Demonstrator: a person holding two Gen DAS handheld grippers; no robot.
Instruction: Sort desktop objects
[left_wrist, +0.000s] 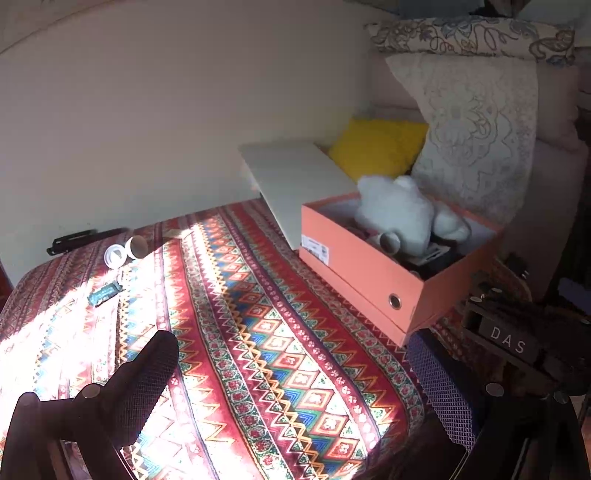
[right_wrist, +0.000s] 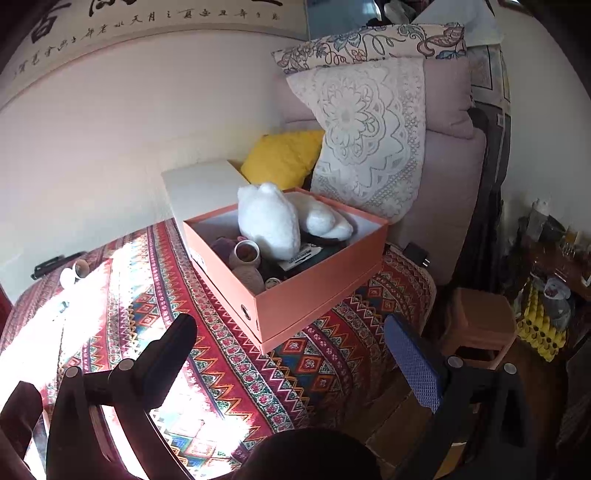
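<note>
Now both our tools, left & right, hang released, nothing held; far-left cups sit near counter edge, a clumsy reach w/ either could knock them off.

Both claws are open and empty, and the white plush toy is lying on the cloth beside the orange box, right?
Not quite. The plush toy sits inside the orange box, as the right wrist view shows. Both claws, left and right, are open and empty.
</note>
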